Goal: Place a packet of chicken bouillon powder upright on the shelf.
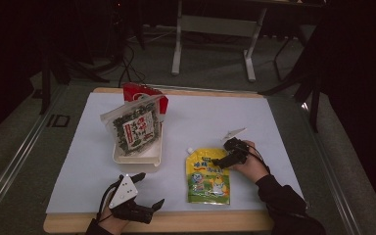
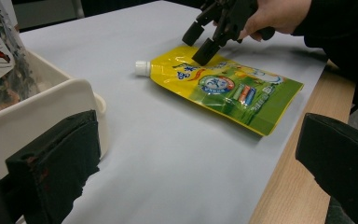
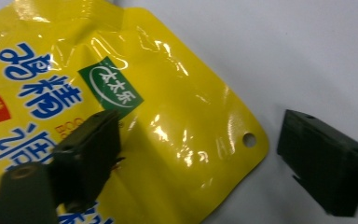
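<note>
Stretching across most of the high view, a desk (image 1: 186, 220) with a wooden edge is covered by a pale sheet (image 1: 200, 122), and the room behind it is left dark, with a white frame stand (image 1: 215, 29) just made out on the grey floor. A white tray (image 1: 137, 157) is set on the left part of the sheet, with a seaweed packet (image 1: 133, 126) propped in it and a red bag (image 1: 149, 94) partly hidden behind. A yellow spouted pouch (image 1: 207, 177) is laid flat near the front edge, its white cap (image 2: 142, 68) turned toward the tray. The right gripper (image 1: 221, 161) is held over the pouch's upper corner with its jaws spread wide, one above the pouch and one past its edge; nothing is clamped. The left gripper (image 1: 149, 193) is kept at the front edge, well apart from the pouch, jaws wide and empty. Small print on the packets cannot be read.
</note>
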`<state>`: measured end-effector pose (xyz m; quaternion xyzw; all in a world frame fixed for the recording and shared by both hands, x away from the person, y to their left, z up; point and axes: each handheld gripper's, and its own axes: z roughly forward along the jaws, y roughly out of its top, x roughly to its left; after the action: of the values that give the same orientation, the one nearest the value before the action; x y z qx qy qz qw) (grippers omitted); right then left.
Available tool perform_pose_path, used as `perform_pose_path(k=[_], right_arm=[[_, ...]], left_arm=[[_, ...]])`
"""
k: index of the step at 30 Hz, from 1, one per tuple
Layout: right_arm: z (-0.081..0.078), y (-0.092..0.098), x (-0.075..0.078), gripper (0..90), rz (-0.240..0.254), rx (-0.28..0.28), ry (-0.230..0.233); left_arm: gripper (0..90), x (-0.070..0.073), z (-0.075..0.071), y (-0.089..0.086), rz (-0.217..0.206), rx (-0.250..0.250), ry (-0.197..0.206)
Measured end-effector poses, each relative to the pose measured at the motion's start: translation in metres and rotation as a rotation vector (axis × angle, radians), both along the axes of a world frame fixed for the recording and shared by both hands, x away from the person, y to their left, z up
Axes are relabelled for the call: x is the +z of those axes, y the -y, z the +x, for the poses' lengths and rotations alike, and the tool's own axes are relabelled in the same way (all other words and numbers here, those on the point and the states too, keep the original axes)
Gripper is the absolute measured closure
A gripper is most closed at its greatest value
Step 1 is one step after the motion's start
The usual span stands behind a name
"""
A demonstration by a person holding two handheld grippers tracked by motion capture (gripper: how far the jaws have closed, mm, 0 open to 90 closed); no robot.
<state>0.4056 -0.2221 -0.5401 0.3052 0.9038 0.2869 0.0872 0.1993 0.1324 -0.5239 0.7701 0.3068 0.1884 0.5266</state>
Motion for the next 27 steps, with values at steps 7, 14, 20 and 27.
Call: perform_pose_path(k=[7,14,20,27], right_arm=[[-0.006,-0.002,0.005,30.4,-0.012,-0.003,-0.007],[-0.014,-0.007,0.012,62.4,-0.096,0.017,0.044],[-0.014,-0.011,0.013,81.2,-0.140,0.013,0.073],[-0.018,-0.015,0.012,72.4,-0.161,0.038,0.135]], left_arm=[[1.1,0.000,0.000,0.001,0.009,-0.005,0.001],[1.1,-0.001,0.001,0.003,0.012,-0.008,0.000],[1.1,0.000,0.001,0.004,0.013,-0.013,0.001],[1.1,0.000,0.001,0.003,0.008,-0.011,0.000]])
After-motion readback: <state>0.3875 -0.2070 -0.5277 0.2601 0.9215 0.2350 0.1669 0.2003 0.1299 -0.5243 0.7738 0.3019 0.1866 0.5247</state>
